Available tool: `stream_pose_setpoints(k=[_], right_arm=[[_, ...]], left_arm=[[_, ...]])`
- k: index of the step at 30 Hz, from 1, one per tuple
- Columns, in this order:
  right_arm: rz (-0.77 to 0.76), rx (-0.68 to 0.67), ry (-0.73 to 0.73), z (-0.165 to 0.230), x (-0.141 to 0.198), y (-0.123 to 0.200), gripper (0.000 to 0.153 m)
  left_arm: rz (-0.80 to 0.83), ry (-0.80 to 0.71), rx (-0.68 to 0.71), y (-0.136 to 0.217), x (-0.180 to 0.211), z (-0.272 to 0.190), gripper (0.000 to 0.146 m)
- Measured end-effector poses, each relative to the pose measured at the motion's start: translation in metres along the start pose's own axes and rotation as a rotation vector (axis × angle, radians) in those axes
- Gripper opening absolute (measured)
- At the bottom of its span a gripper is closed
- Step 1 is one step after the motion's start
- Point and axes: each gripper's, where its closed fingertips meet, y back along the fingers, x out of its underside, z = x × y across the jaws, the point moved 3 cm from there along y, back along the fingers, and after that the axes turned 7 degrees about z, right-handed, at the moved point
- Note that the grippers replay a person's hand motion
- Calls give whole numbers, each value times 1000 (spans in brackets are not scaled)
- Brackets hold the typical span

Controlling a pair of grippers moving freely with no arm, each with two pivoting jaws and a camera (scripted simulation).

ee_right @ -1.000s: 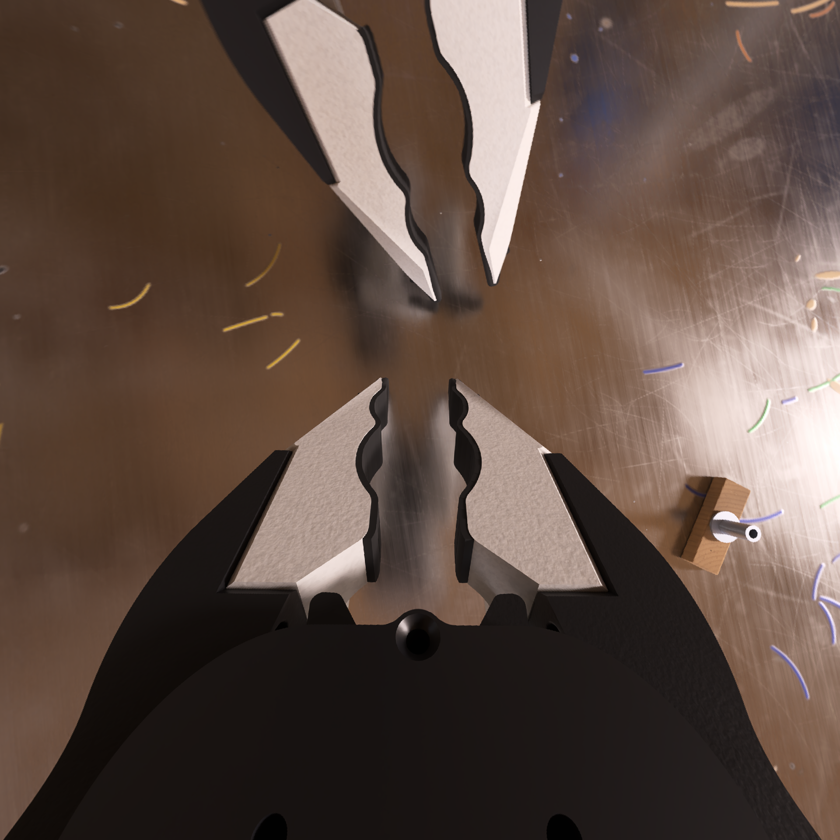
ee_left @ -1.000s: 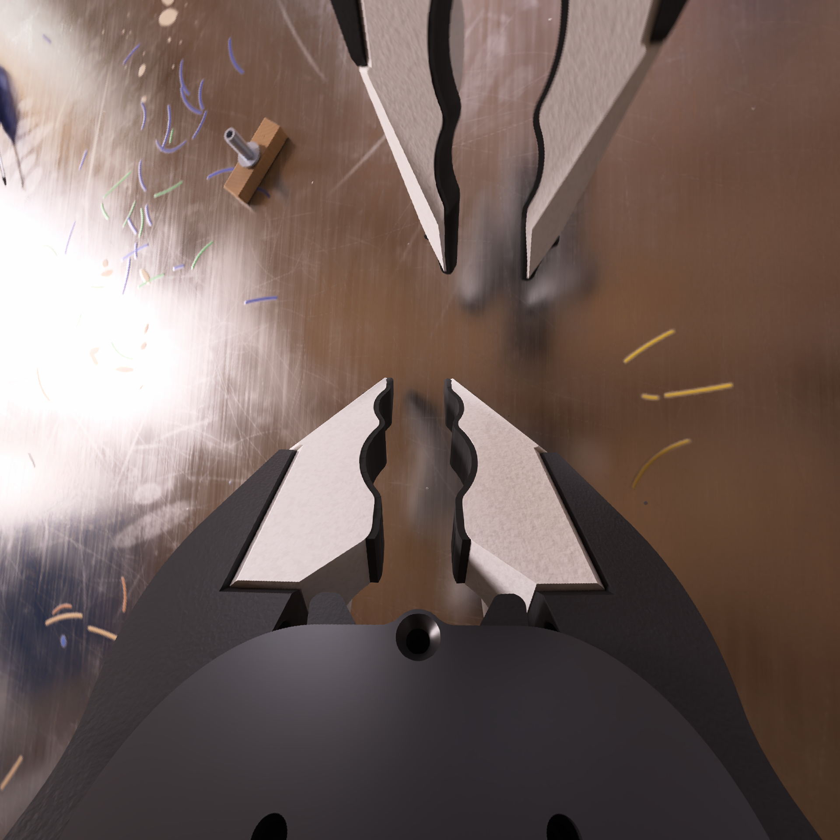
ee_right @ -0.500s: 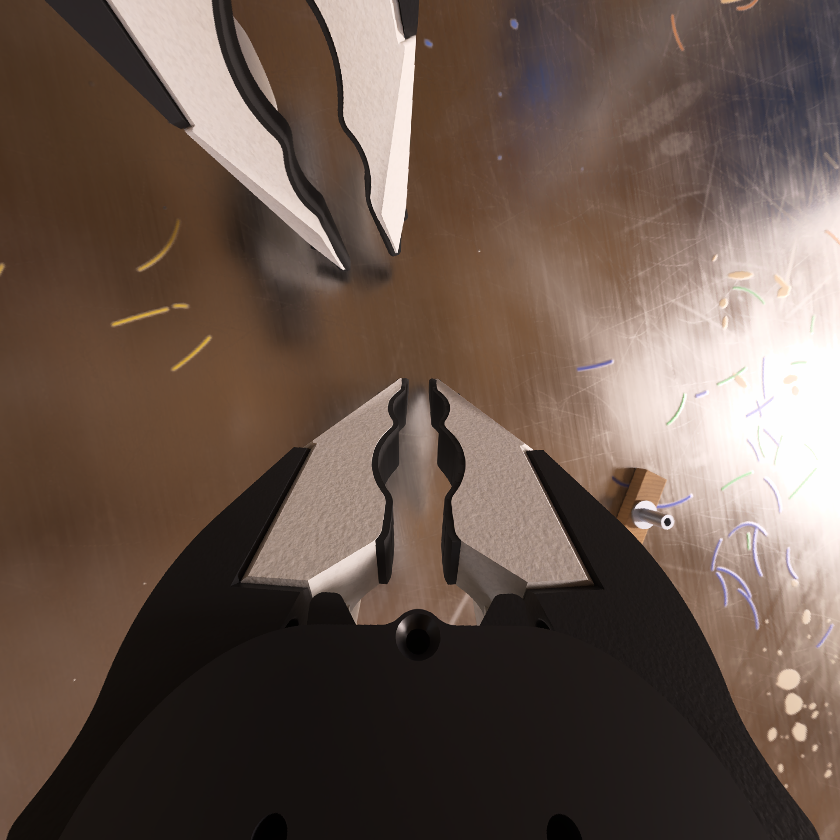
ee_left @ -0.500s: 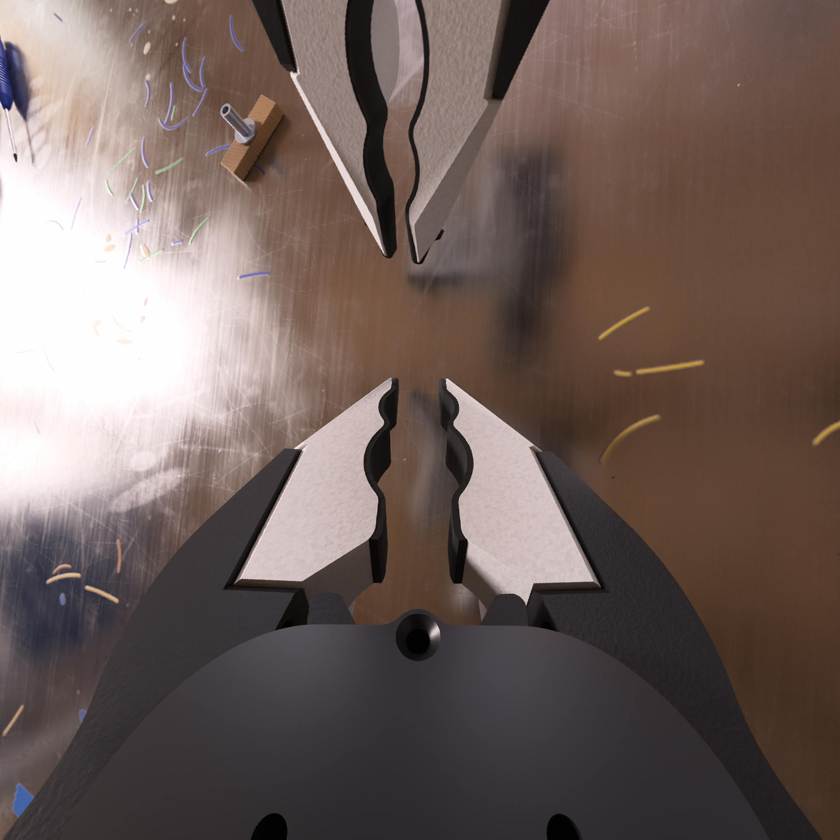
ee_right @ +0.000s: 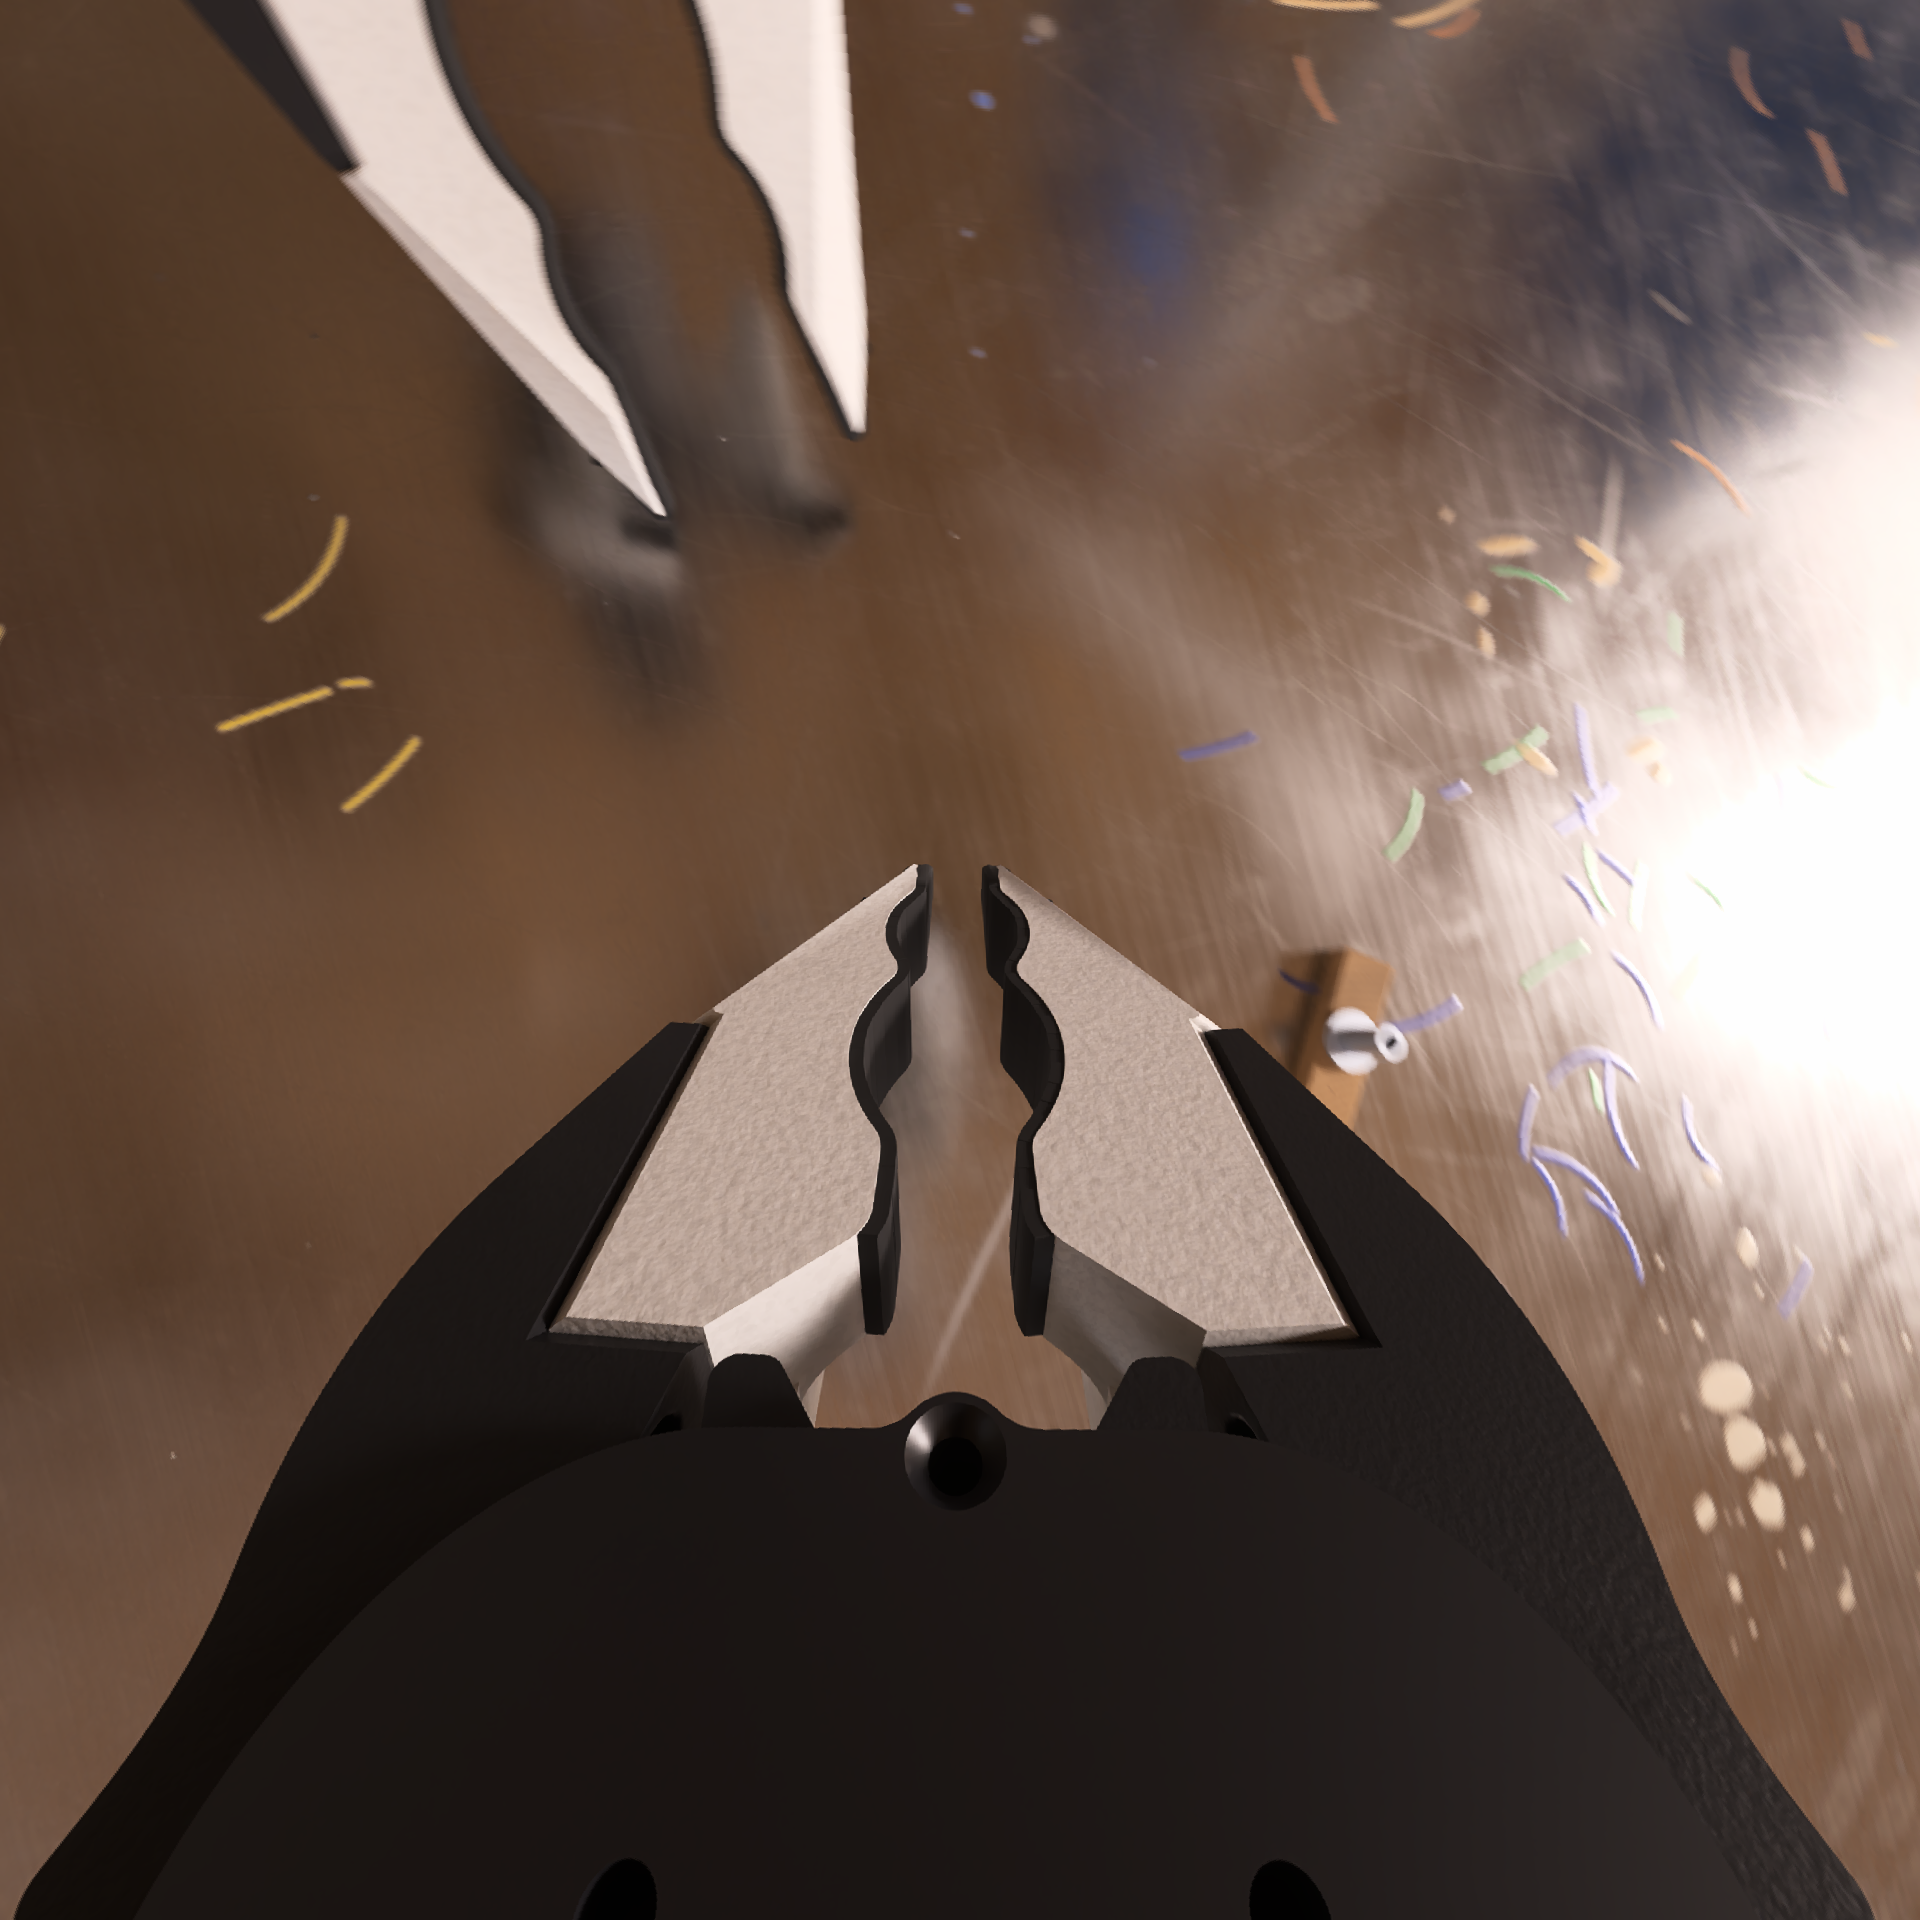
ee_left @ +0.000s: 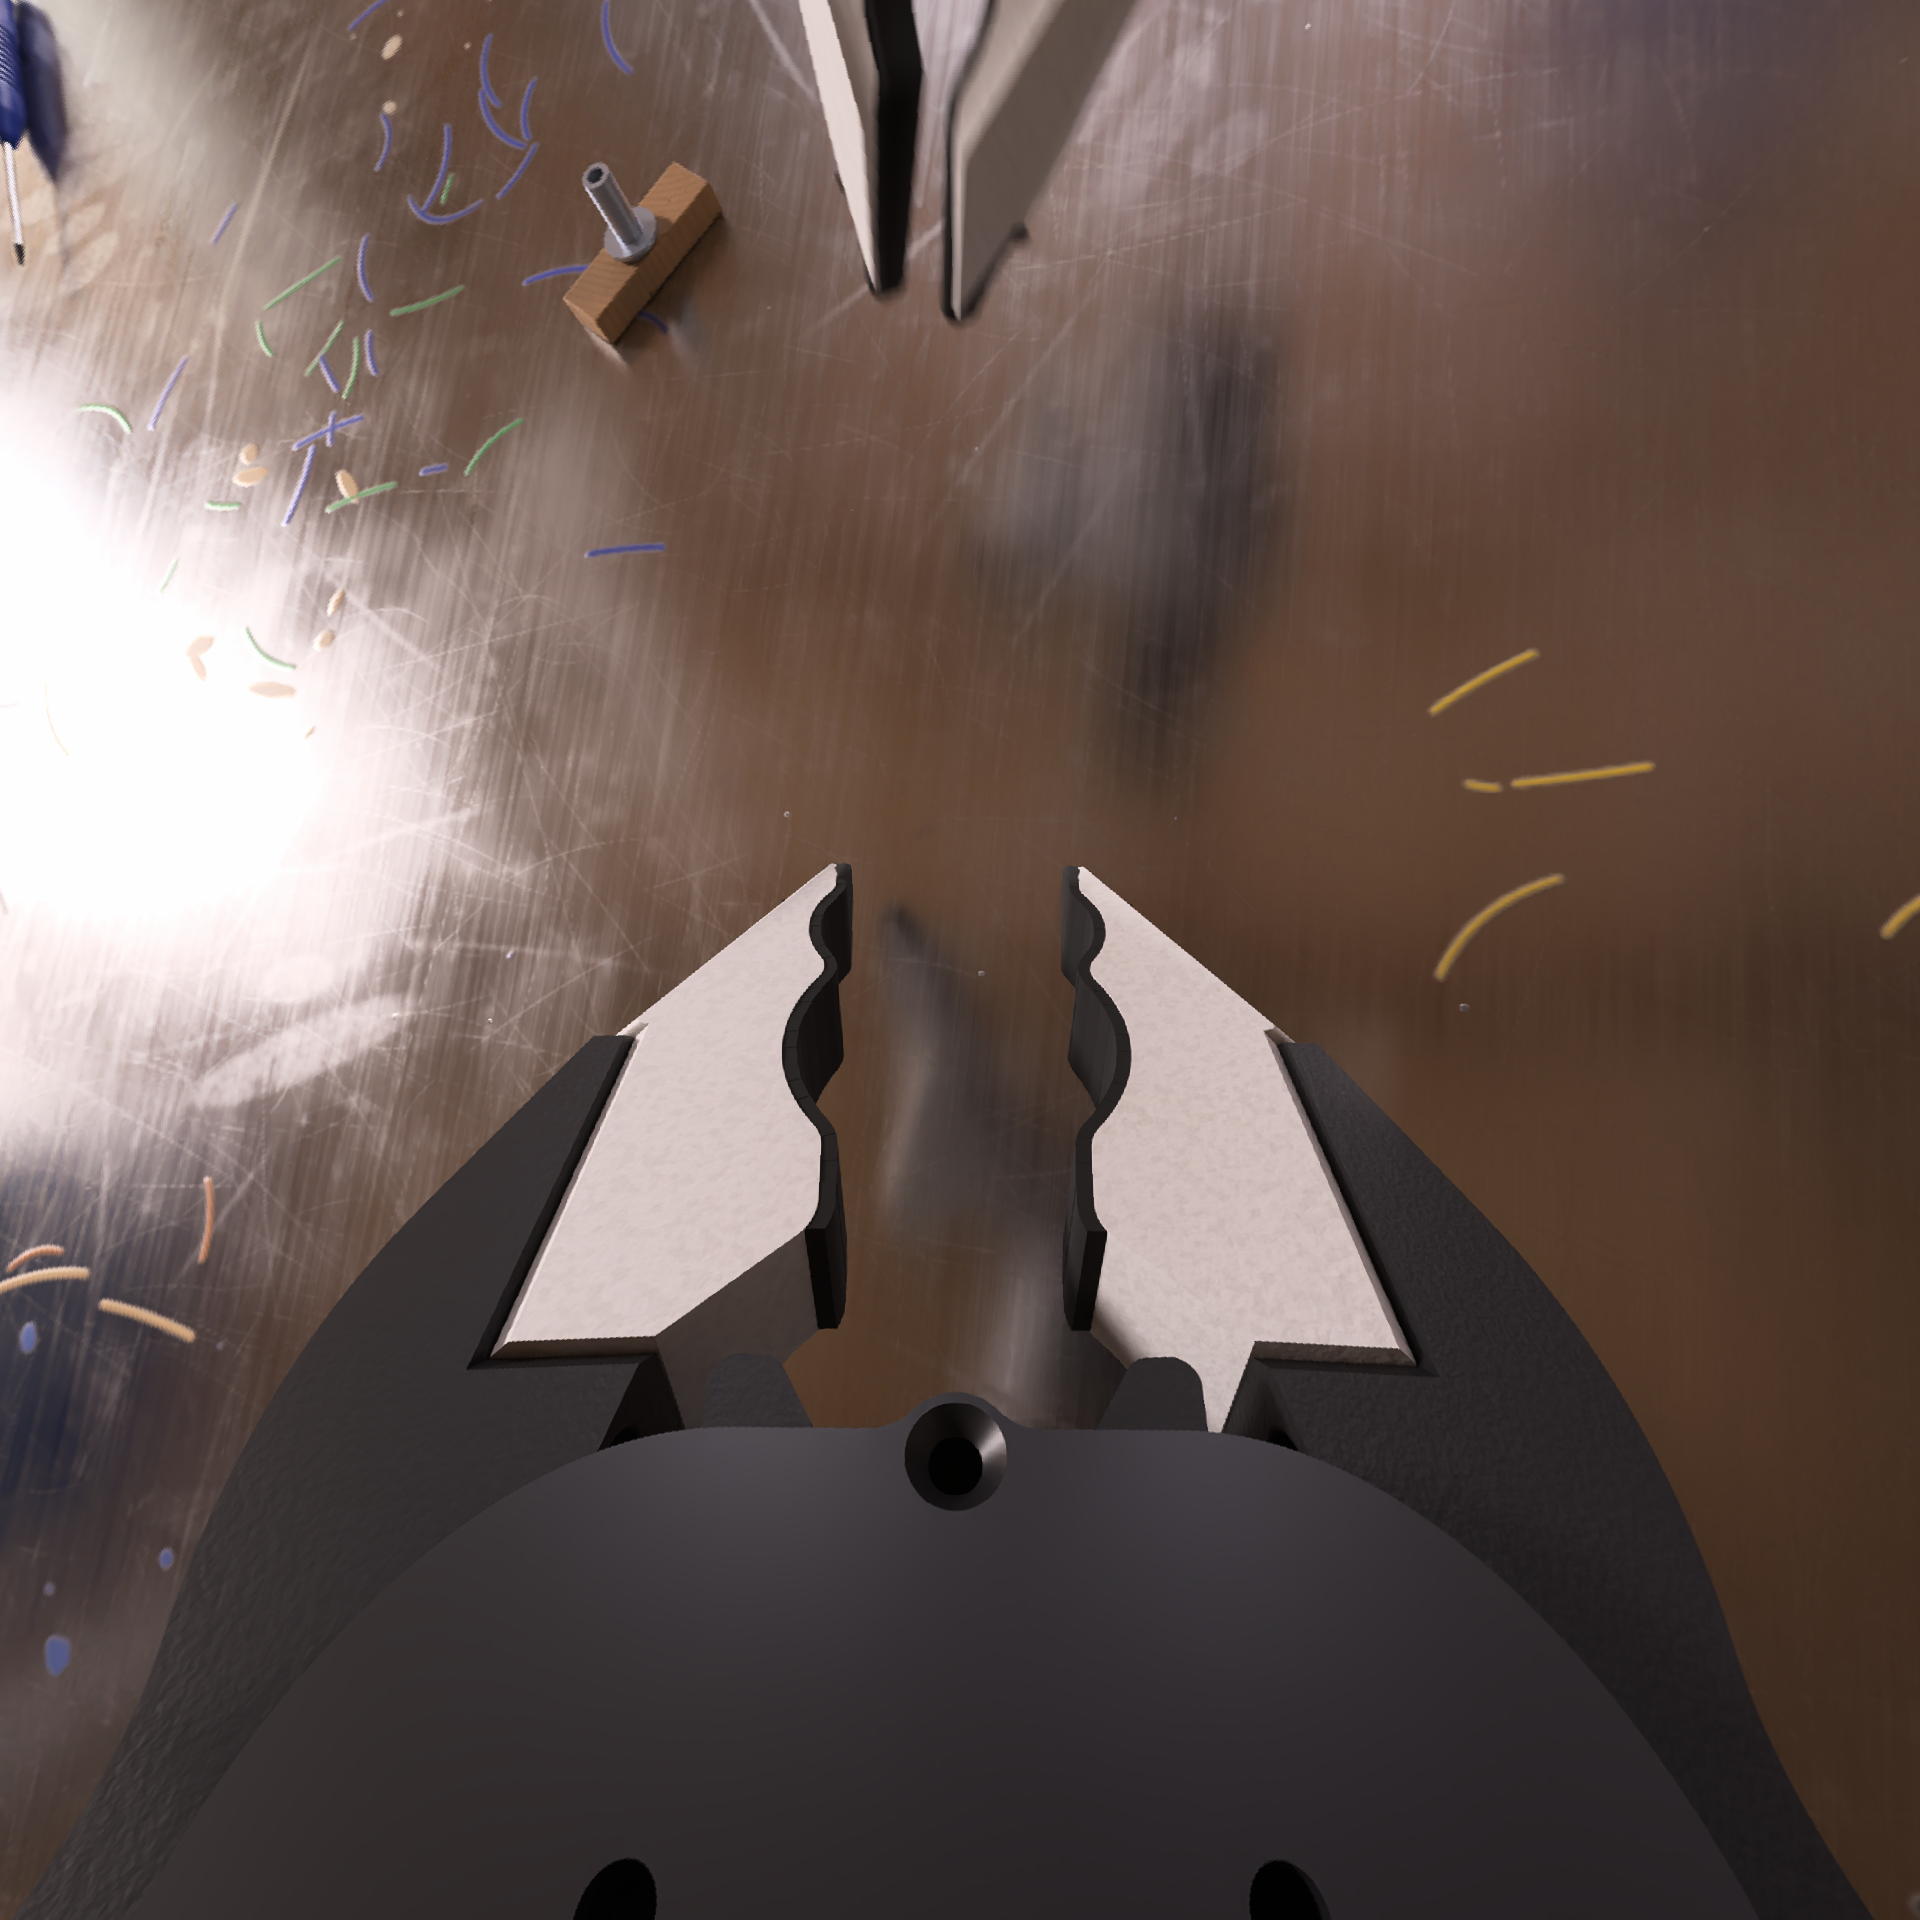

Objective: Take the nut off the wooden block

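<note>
A small wooden block [ee_left: 665, 244] lies on the scratched brown metal tabletop [ee_left: 1351, 520], far upper left in the left wrist view. A grey bolt [ee_left: 608, 203] stands up through it with a nut [ee_left: 631, 237] at its base. In the right wrist view the block [ee_right: 1345, 987] lies right of my right finger, partly hidden by it, with the bolt [ee_right: 1361, 1044] pointing at the camera. My left gripper [ee_left: 958, 878] is open and empty. My right gripper [ee_right: 954, 875] is empty, its jaws a narrow slit apart. Each gripper faces the other: the right one [ee_left: 916, 286], the left one [ee_right: 750, 468].
A blue-handled screwdriver [ee_left: 23, 114] lies at the far upper left. Purple and green shavings [ee_left: 353, 343] lie scattered around the block, yellow ones [ee_left: 1538, 774] to the right. A bright glare [ee_left: 125, 748] washes out the tabletop on the left.
My left gripper's jaws have opened wider. My right gripper's jaws closed to a slit, and it has turned edge-on in the left view. The block now sits closer beside the right finger.
</note>
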Motion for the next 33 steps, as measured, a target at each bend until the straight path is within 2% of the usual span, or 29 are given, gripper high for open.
stream_pose_setpoints(k=[5, 8, 13, 19, 27, 33], right_arm=[[-11, 91, -154, -35, 25, 29, 11], [21, 124, -212, -53, 37, 33, 11], [79, 139, -267, -79, 43, 11, 10], [111, 61, -341, -95, 47, -19, 13], [93, 37, -349, -97, 46, -23, 12], [45, 56, -272, -86, 31, -12, 7]], left_arm=[[-12, 3, 42, -1, -3, -7, 36], [-26, -14, 82, -2, -6, -15, 35], [-47, -24, 67, 0, -8, -14, 36], [-69, 8, 46, 3, -9, -6, 36], [-83, 19, 30, 2, -11, 0, 36], [-58, 39, 29, -1, -6, 3, 37]])
